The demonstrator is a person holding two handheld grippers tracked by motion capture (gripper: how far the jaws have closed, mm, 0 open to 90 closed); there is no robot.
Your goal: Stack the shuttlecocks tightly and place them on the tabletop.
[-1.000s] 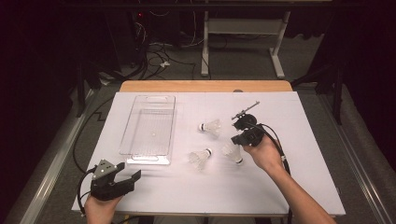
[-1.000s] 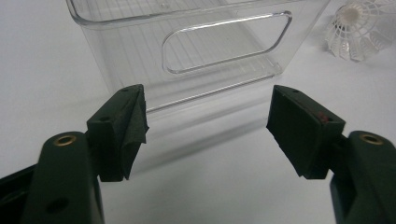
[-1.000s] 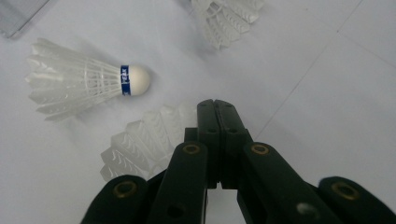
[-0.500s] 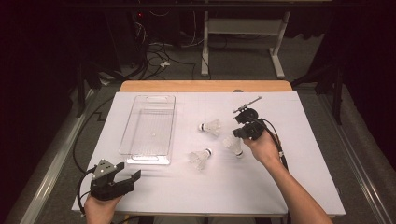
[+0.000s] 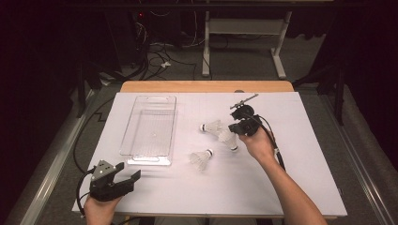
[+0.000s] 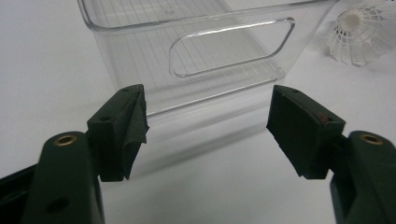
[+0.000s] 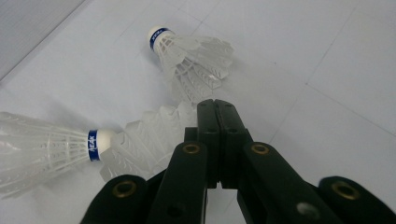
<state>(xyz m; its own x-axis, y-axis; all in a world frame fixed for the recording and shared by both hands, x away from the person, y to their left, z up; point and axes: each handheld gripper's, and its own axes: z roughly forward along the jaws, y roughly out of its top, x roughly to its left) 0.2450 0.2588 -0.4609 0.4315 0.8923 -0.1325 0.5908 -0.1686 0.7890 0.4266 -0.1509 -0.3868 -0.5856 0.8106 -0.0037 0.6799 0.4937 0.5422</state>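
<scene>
Toward the right half of the table (image 5: 300,187), your right tongs (image 5: 233,132) are pressed together on the feather skirt of a shuttlecock (image 5: 226,138), its cork end pointing back at you. The clear bin (image 5: 149,129) lies well off to their left, long axis running away from you, across bare sheet. Your left tongs (image 5: 126,180) rest spread near the front left corner, just short of the bin's near end

Held shuttlecock (image 7: 144,140): cork hidden behind right claw (image 7: 215,109). Clear bin (image 6: 196,51) cut off at top edge. Blue band lettering unreadable.
</scene>
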